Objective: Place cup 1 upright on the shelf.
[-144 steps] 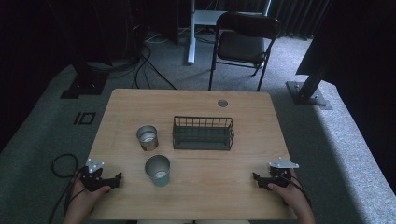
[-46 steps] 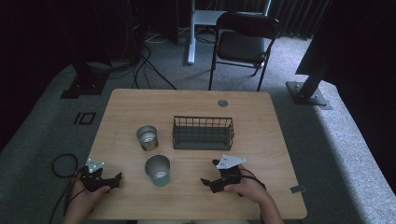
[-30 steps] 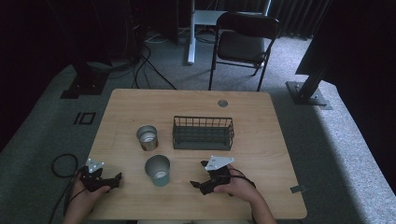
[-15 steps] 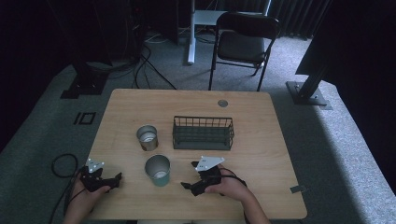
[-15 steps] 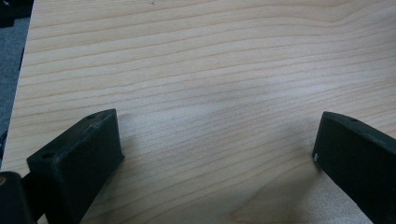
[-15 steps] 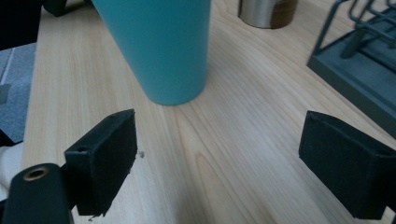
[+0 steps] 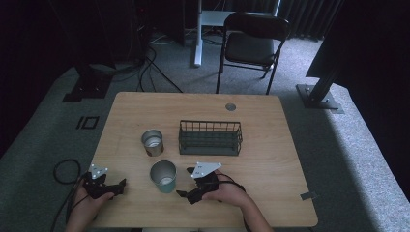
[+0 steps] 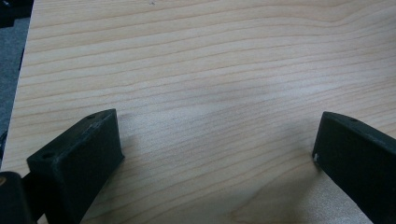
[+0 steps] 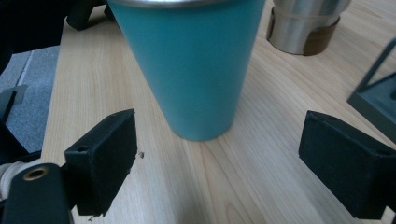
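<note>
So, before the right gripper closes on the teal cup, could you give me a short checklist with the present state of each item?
1. Right gripper jaws open wider than the teal cup: ok.
2. Cup centred between the jaws: ok, roughly; it sits a little toward the left jaw in the right gripper view.
3. Jaws level with the cup's wall: not ok; the cup stands beyond the jaw tips, apart from them.
4. Cup upright on the table: ok.
5. Steel cup and wire basket apart from the teal cup: ok.
6. Left gripper out of the way: ok, open over bare wood at the table's near left.
</note>
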`<move>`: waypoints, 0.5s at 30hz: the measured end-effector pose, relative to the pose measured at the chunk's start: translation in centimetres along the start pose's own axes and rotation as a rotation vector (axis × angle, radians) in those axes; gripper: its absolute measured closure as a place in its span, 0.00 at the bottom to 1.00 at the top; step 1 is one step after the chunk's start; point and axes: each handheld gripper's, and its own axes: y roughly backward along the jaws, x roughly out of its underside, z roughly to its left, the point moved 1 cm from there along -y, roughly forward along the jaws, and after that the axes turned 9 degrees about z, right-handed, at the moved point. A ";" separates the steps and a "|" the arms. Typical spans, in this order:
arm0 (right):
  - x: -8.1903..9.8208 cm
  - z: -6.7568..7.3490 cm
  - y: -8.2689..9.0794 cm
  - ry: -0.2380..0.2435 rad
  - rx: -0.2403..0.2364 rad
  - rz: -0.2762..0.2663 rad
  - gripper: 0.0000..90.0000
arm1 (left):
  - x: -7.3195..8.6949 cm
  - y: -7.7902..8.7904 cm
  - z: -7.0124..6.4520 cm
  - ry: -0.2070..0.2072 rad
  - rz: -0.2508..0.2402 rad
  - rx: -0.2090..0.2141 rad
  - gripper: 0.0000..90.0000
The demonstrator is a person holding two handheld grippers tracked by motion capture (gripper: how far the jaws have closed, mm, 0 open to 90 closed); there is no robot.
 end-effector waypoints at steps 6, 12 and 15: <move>-0.6 0.3 -0.6 0.011 -0.010 -0.010 0.13 | 0.0 0.0 0.0 0.000 0.000 0.000 0.02; -1.2 0.6 -0.9 0.024 -0.023 -0.026 0.13 | 0.0 0.0 0.0 0.000 0.000 0.000 0.02; -1.6 0.7 -1.0 0.027 -0.034 -0.038 0.13 | 0.0 0.0 0.0 0.000 0.000 0.000 0.02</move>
